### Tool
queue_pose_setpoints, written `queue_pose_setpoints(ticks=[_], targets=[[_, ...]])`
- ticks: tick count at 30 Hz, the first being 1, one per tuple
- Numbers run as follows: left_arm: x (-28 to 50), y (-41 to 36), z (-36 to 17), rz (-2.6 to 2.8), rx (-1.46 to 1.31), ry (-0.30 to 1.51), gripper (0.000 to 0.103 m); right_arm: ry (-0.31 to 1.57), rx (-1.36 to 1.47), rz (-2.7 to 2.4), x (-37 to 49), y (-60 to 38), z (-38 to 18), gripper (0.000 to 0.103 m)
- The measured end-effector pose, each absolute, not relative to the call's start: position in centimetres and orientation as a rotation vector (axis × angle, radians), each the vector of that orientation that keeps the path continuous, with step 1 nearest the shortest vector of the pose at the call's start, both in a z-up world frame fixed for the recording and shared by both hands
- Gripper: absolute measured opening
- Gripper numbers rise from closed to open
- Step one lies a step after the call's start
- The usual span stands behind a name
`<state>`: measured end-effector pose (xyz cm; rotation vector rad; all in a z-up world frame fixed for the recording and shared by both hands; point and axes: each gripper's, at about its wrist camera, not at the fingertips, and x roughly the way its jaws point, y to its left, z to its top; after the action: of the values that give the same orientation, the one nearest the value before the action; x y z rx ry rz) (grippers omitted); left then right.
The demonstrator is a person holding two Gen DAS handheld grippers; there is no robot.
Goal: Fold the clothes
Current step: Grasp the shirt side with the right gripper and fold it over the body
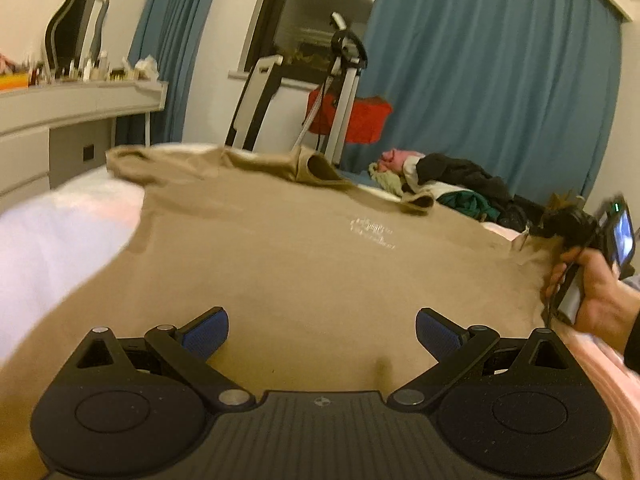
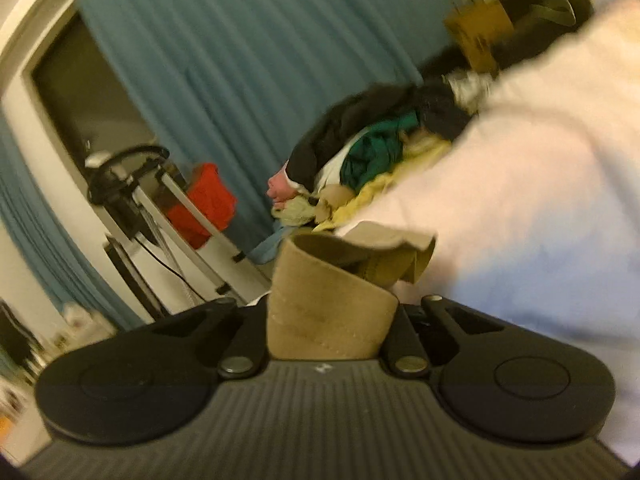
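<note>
Spreading tan shirt (image 1: 280, 264) on bed (image 1: 60, 232), left fingers (image 1: 206, 334) apart, right fingers clamped on hem, clothes pile (image 1: 460, 184) beyond.

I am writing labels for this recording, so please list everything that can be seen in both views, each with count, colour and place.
T-shirt: one, tan, spread flat on the bed, small white print on it.
Bed cover: one, white to pale pink, under the T-shirt.
Clothes pile: one heap, black, green, pink and yellow, far end of the bed.
Curtains: blue, along the back wall.
Window: one, dark, between the curtains.
Exercise machine: one, white and black, below the window.
Red bag: one, behind the machine.
Dressing table: one, white, left wall, small bottles and a mirror on it.
Left tool: open, above the T-shirt's near edge.
Right tool: shut on a T-shirt edge.
Right hand: holding the right tool.
</note>
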<state>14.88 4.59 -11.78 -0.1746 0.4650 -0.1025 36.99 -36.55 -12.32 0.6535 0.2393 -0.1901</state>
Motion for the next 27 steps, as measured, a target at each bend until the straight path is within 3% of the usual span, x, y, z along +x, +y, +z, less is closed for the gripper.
queue_pose_setpoints(ticks=[12,21,27], targets=[[13.0,9.9,-6.5,-0.038,-0.238,0.436,0.103,0.186,0.080,-0.197,36.3,-20.0,-1.3,0.008],[15.1,14.5,-8.3,-0.016,-0.436,0.503,0.103,0.306,-0.279,-0.066,40.8,-3.8,-7.6,0.008],[17.2,14.9,-10.9,0.021,-0.464,0.575,0.102,0.381,-0.340,-0.032,43.2,0.0,-11.8,0.009]])
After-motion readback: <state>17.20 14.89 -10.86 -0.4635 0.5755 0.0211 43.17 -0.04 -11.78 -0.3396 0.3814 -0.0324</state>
